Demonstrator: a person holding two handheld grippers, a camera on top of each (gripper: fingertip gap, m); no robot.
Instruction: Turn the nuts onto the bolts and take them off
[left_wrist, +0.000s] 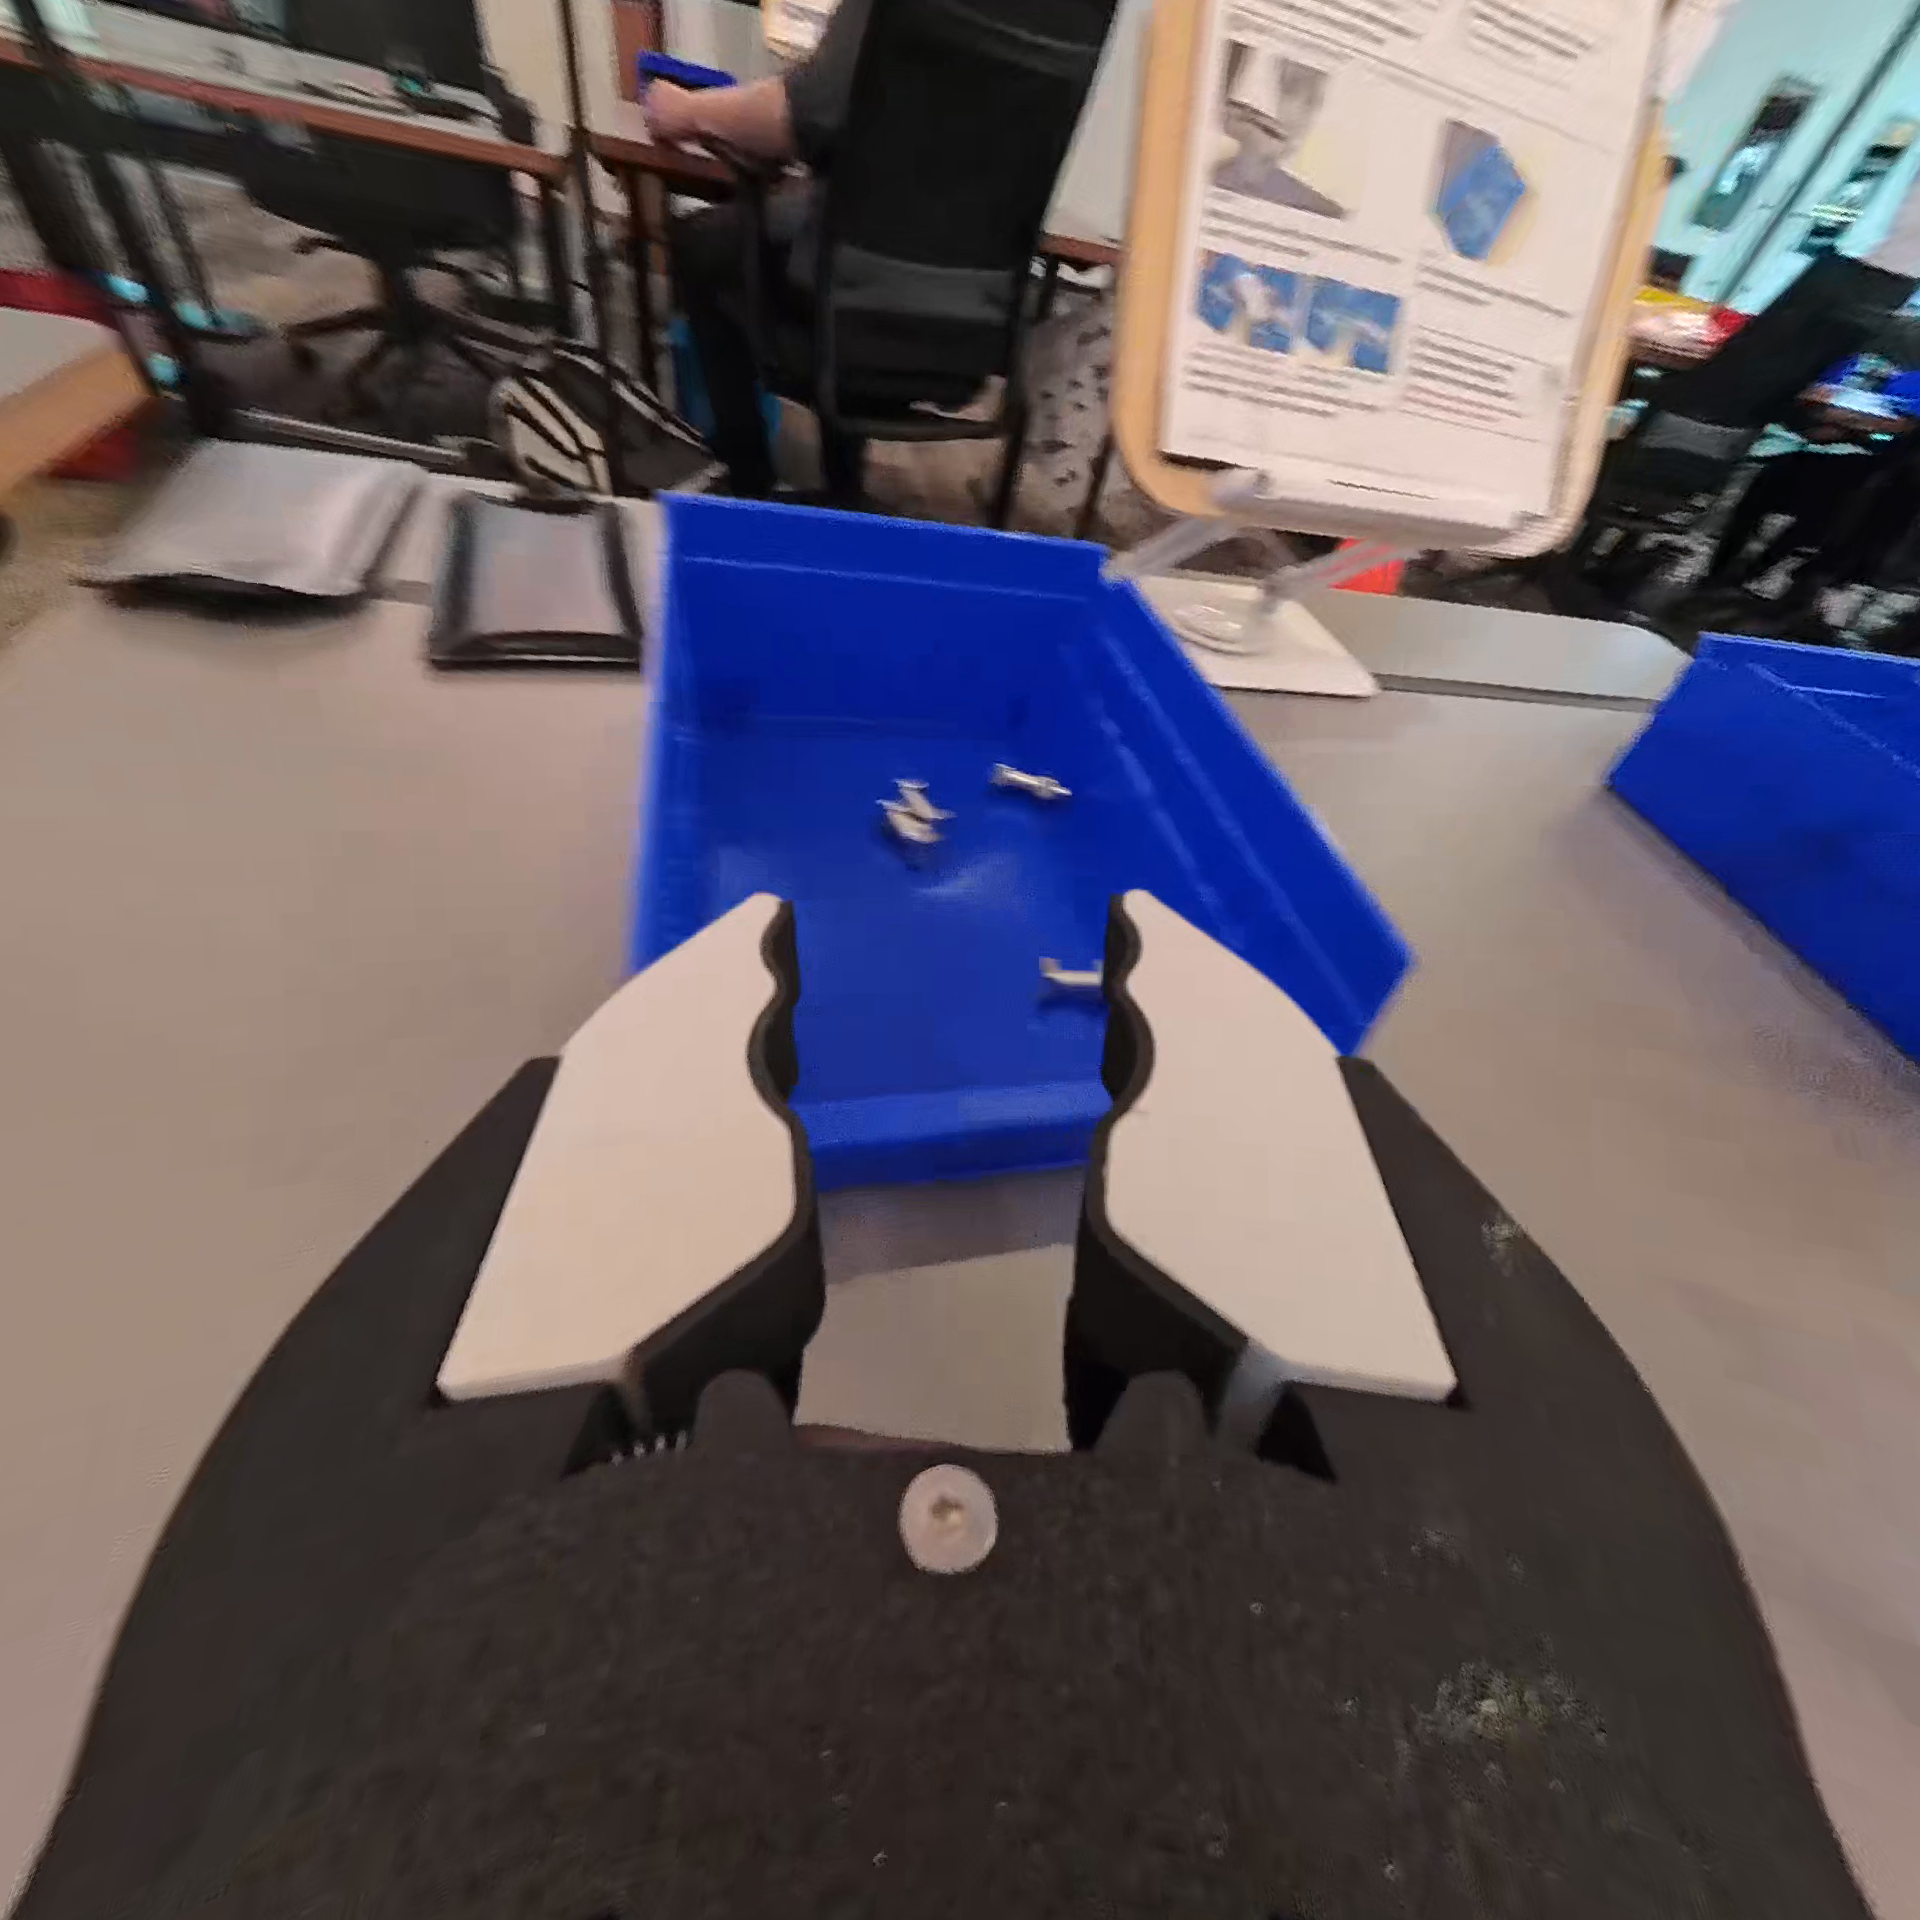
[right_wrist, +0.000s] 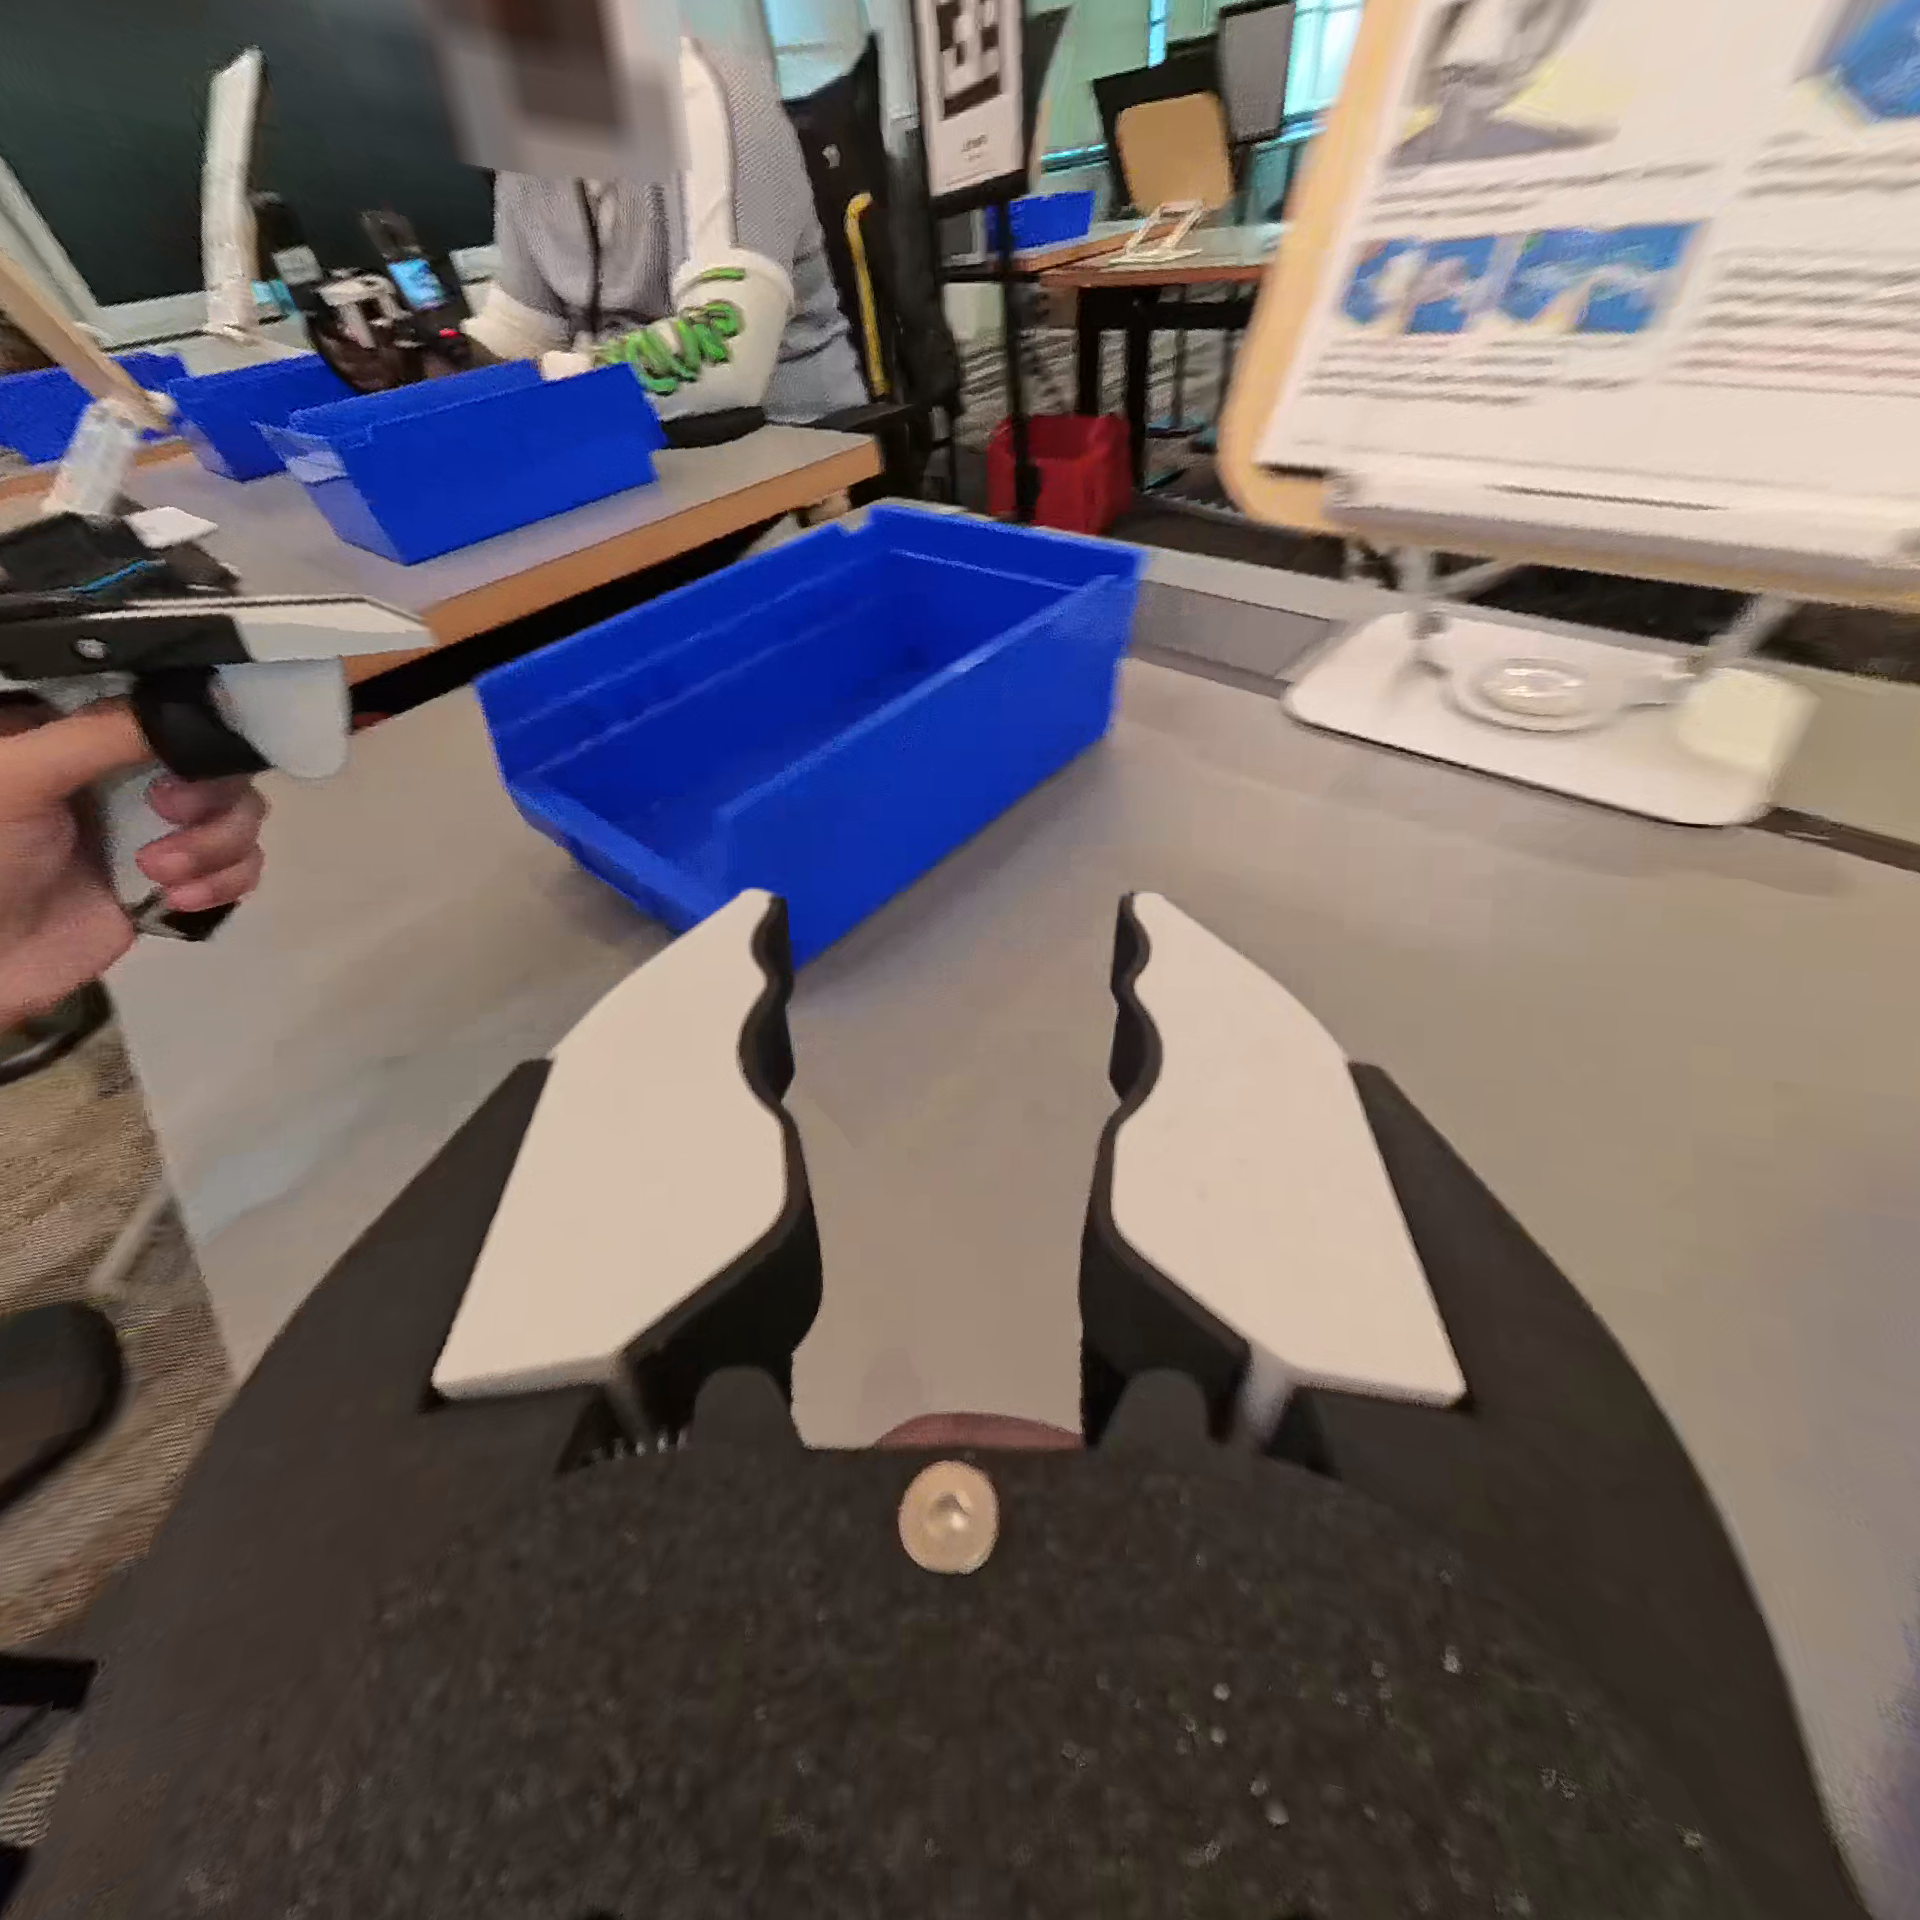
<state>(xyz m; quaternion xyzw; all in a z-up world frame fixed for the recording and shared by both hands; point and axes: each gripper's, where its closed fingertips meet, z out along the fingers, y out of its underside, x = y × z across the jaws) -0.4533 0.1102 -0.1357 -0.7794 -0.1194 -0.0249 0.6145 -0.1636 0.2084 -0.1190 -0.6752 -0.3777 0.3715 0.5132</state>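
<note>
Bolts of small bright silver metal, some seemingly with nuts on them, lie loose on the floor of the open blue plastic bin (left_wrist: 1226, 769) straight ahead of the left gripper (left_wrist: 951, 914), whose grey-and-black fingers are spread wide with nothing between them. Nearest piece (left_wrist: 1070, 982) lies just inside the right fingertip in the left wrist view, its long axis running across the fingers rather than along them, so I judge a small shift to the right and a dip into the bin would bring it between the pads. Farther in, a pair (left_wrist: 909, 816) lies touching or overlapping, and a single one (left_wrist: 1029, 781) sits just beside them toward the bin's right wall, also lying roughly crosswise. Count in this bin: four pieces as far as the blur allows; whether each carries a nut I cannot tell.

Right gripper (right_wrist: 951, 914), fingers likewise spread and empty, hovers over bare grey surface (right_wrist: 1455, 1039) short of a blue plastic bin (right_wrist: 810, 831); nothing shows on the visible part of its floor. Left gripper is clearly the nearer to the bolts. Two blue bins stand on this surface, well apart, and a printed sheet on a wooden stand (left_wrist: 1392, 249) rises behind them
</note>
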